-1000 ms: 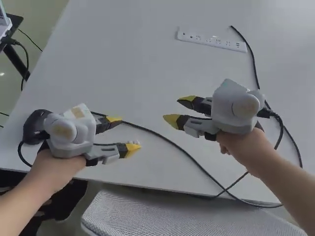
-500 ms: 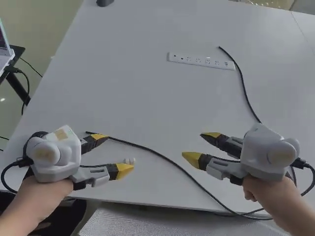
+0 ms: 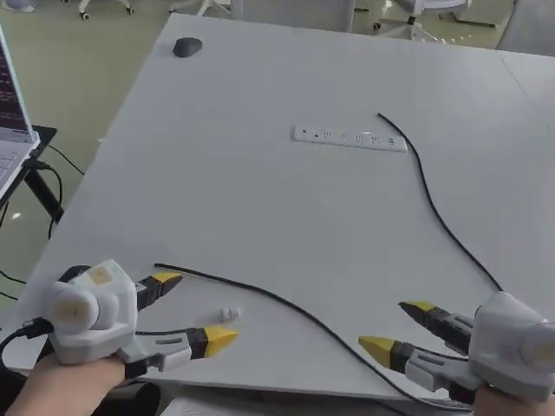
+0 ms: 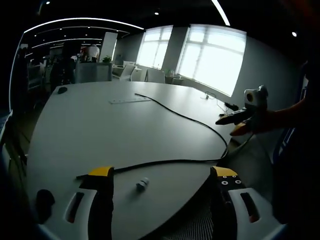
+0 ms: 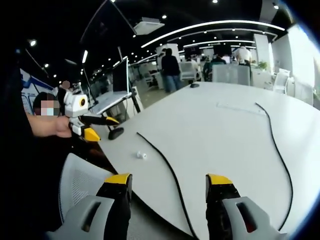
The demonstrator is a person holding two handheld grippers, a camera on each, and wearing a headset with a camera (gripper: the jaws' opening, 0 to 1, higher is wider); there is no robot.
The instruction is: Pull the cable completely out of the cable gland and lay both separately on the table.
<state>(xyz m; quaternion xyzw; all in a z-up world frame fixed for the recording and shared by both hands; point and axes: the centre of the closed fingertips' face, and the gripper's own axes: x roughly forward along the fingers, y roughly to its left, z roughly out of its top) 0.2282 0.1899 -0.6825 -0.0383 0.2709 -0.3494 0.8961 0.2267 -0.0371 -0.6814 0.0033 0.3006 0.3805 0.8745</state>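
Low in the frame at the table (image 3: pixel 260 208) edge, the left gripper (image 3: pixel 195 308) and right gripper (image 3: pixel 396 326) are spread wide, cable (image 3: pixel 286 303) and gland (image 3: pixel 229 313) lying apart.

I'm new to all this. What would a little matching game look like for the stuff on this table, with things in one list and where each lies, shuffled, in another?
Things:
1. cable gland
2. power strip
3. computer mouse
4. black cable

Places:
A. far corner of the table
B. lying free by the tips of the left tool
C. mid-table, long and white
D. trailing off the near edge

Pairs: 1-B, 2-C, 3-A, 4-D
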